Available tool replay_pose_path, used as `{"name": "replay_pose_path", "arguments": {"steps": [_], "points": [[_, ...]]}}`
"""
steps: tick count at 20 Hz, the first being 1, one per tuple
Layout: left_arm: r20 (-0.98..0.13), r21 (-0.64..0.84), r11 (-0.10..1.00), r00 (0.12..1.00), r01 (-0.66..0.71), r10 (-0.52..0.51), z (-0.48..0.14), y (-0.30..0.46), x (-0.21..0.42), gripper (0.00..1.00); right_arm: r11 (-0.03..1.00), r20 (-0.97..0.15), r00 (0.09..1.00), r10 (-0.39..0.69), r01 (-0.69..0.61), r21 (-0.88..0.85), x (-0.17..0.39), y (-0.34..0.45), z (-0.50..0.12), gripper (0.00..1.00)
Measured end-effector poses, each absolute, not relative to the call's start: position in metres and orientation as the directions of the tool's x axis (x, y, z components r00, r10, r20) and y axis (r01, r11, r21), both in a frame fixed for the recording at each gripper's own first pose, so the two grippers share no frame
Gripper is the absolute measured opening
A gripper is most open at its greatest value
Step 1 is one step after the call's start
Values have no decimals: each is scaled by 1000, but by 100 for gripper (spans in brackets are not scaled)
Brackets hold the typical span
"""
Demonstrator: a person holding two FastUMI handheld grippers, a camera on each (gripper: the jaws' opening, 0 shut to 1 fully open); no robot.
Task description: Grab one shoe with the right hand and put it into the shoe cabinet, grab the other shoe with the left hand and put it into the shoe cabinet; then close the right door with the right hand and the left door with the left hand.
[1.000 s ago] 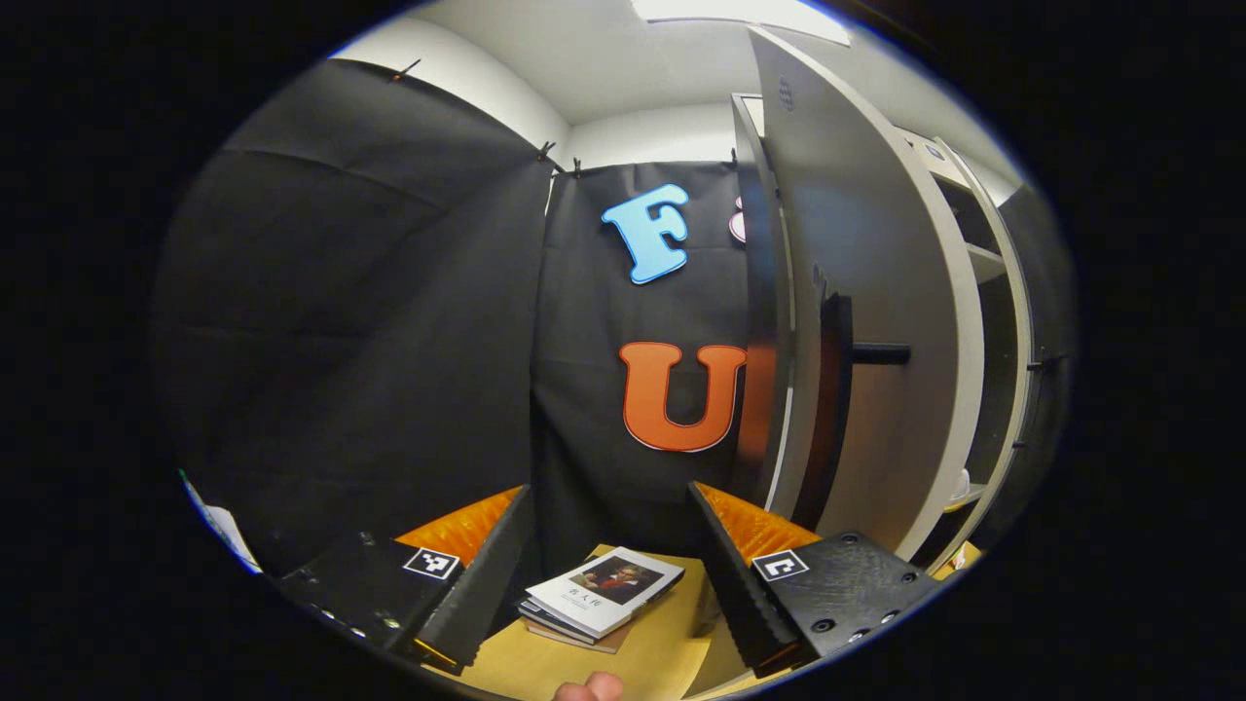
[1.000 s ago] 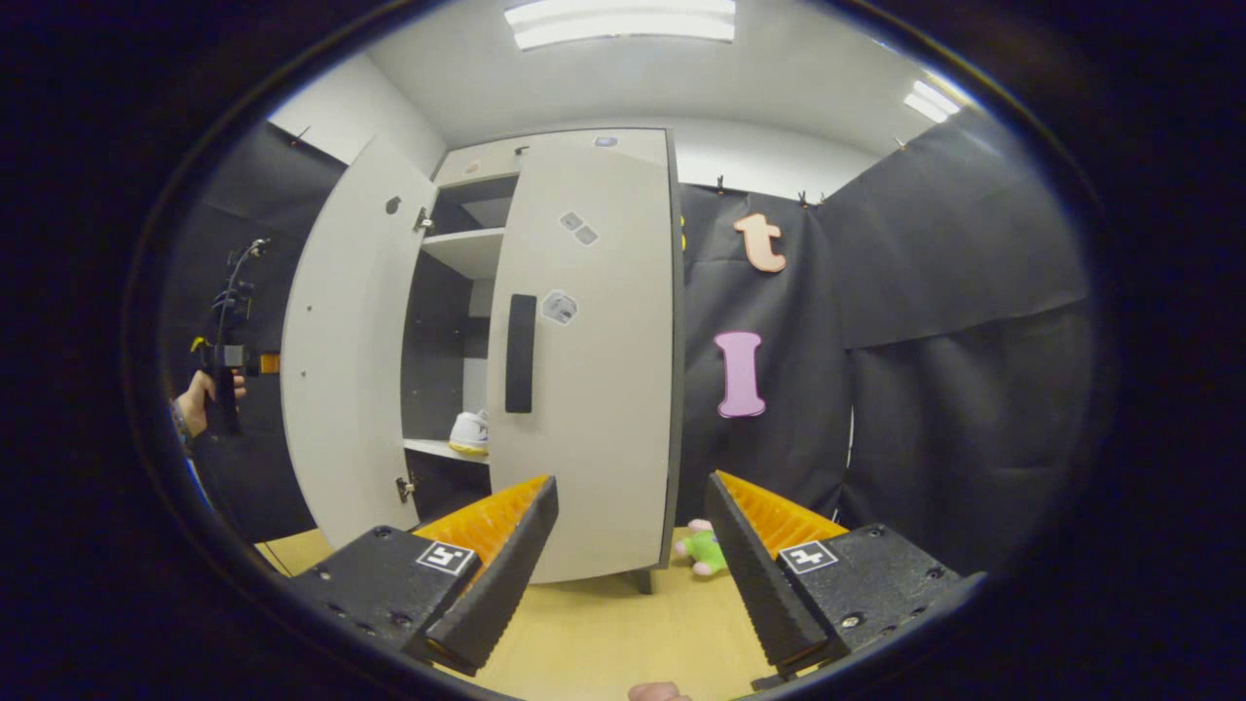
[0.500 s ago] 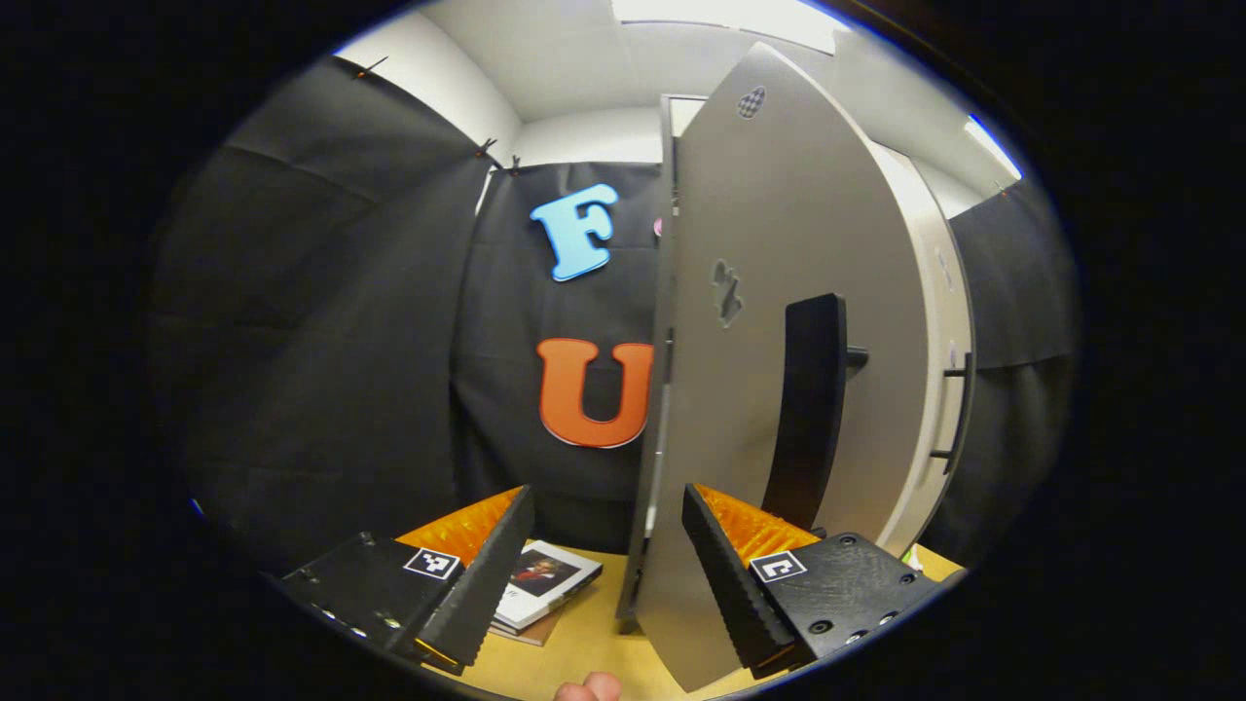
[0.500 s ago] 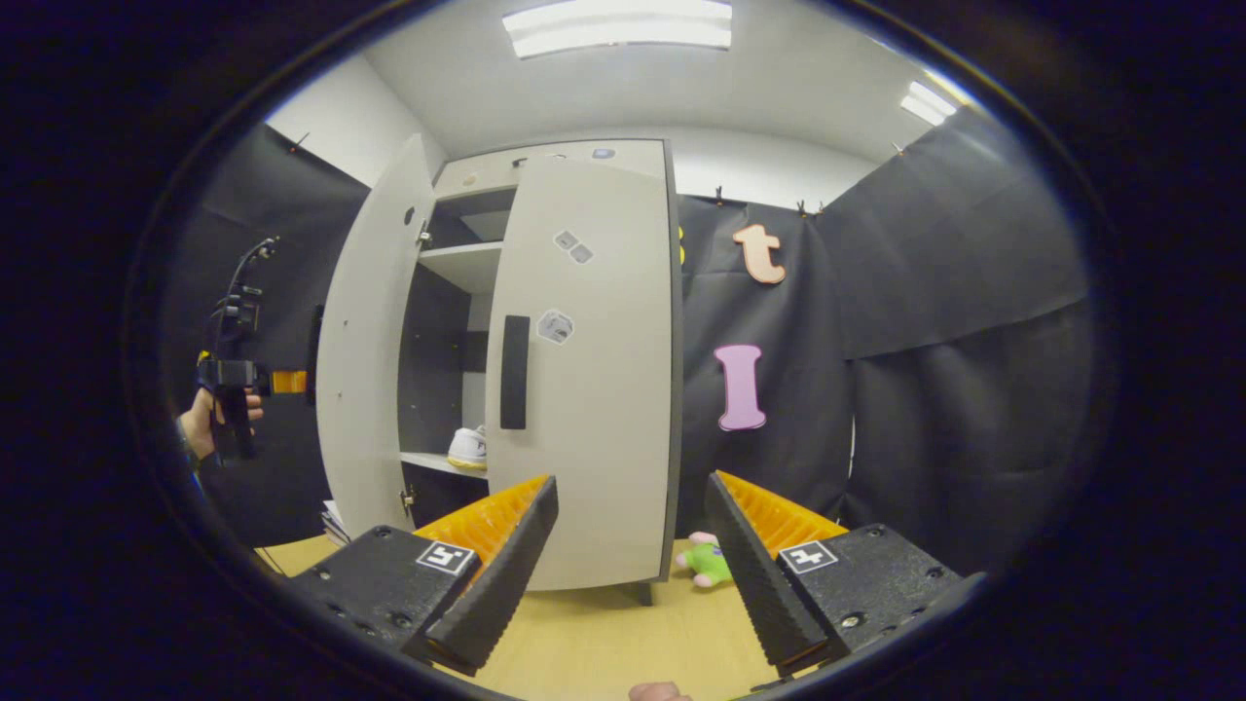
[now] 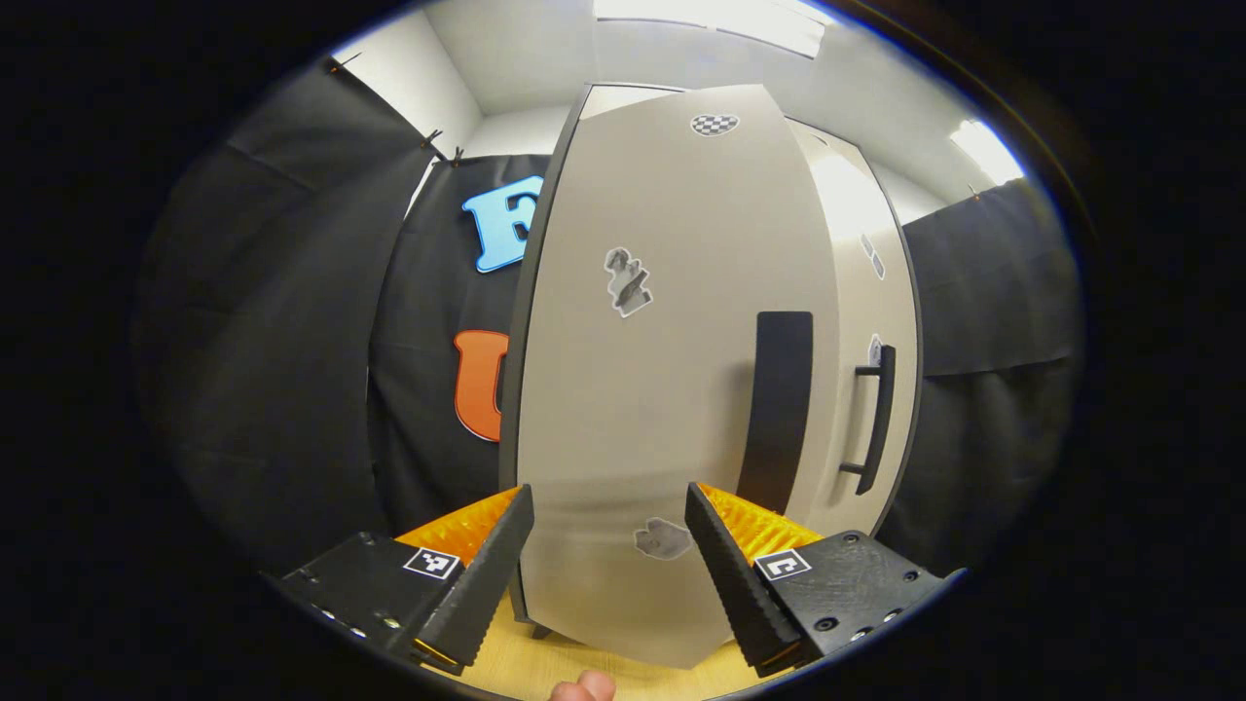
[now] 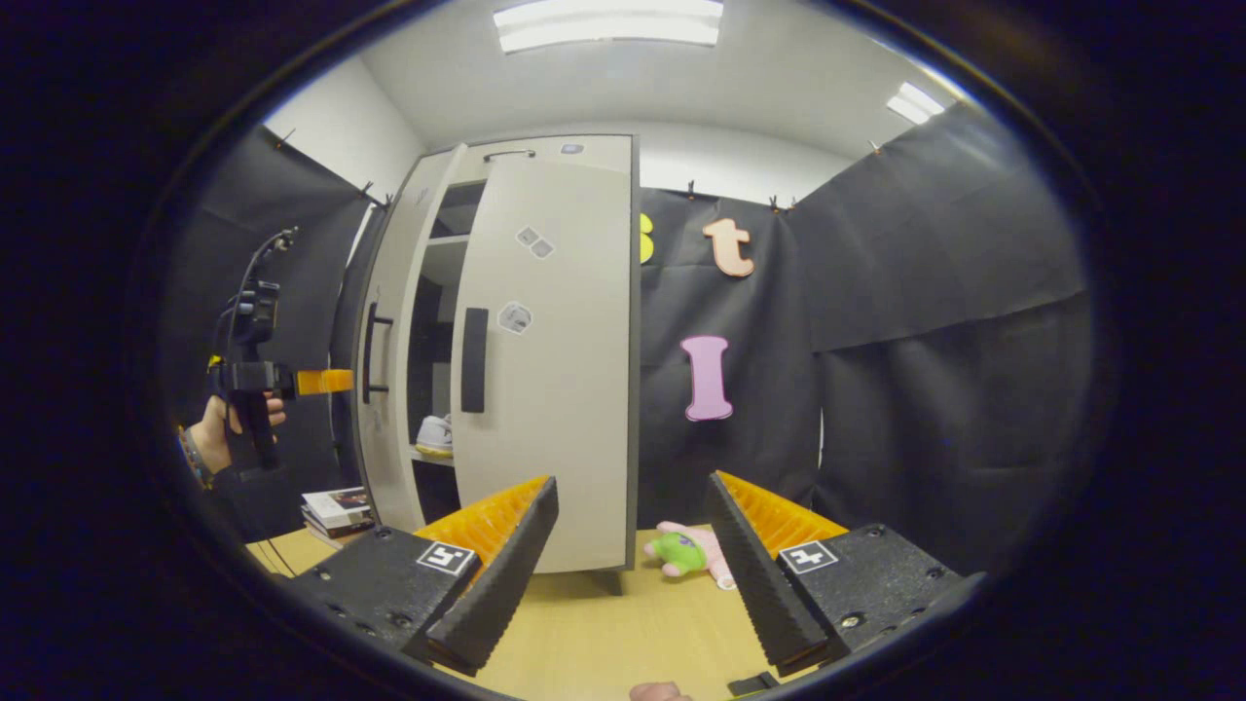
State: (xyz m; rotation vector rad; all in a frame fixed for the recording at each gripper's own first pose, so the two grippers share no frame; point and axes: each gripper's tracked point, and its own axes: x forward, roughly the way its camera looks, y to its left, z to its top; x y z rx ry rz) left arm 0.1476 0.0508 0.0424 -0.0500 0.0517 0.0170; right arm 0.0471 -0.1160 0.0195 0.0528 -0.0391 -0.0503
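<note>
Shoe (image 6: 435, 432) half-hidden between cabinet doors (image 6: 545, 370).

No words, brands or numbers are legible ahead of your grippers. The stickers (image 5: 628, 282) on the left door (image 5: 633, 389), straight ahead of your left gripper (image 5: 608, 565), are too blurred to read. The covers of the books (image 6: 336, 511), far left of your right gripper (image 6: 633, 560), are too small.
</note>
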Motion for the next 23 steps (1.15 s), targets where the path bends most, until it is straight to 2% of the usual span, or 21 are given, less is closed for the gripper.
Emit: {"name": "replay_pose_path", "arguments": {"steps": [4, 7, 11, 15, 23], "points": [[-67, -21, 1000, 998, -14, 13, 26, 37, 98, 94, 996, 11, 998, -58, 57, 66, 48, -119, 7, 98], [-55, 55, 998, 997, -42, 46, 1, 25, 48, 94, 997, -24, 1000, -20, 22, 74, 50, -105, -13, 98], [-57, 47, 999, 998, 13, -10, -22, -15, 7, 94, 997, -35, 999, 32, -30, 75, 47, -79, -31, 99], [-89, -44, 998, 994, 54, -57, -35, -41, -13, 94, 995, -18, 997, 71, -69, 77, 36, -60, -34, 99], [-91, -48, 999, 996, 11, -15, -31, -26, -10, 94, 995, 6, 997, 78, -78, 67, 28, -60, -27, 99]]}}
